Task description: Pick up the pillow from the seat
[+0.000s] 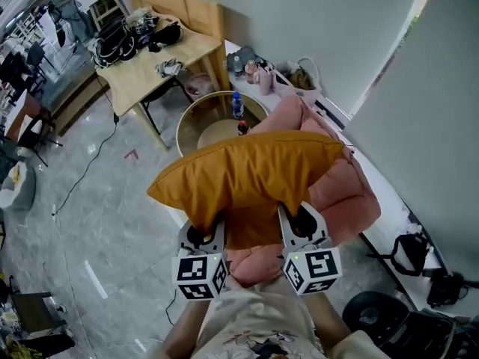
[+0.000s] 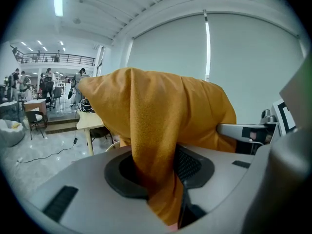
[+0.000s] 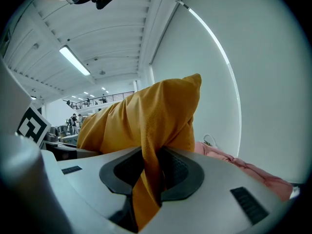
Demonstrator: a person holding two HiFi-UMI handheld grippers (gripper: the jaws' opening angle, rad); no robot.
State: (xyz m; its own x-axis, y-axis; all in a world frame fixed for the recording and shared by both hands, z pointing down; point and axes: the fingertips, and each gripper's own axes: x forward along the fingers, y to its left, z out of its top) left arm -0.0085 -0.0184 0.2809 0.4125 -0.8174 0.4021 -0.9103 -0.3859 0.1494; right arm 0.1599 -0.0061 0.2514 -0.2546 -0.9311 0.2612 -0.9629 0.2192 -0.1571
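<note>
Near the body, both forearms are reaching forward side by side, the left gripper (image 1: 203, 232) and right gripper (image 1: 298, 223) tilting slightly downward, each with its jaws clenching a fold of the orange pillow's (image 1: 247, 172) near edge, and the pillow is hanging clear above the pink seat (image 1: 350, 194) beyond.

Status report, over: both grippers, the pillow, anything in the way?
Left gripper, right gripper: both shut on pillow, near edge. Pillow held up over pink seat. Nothing blocking it.
</note>
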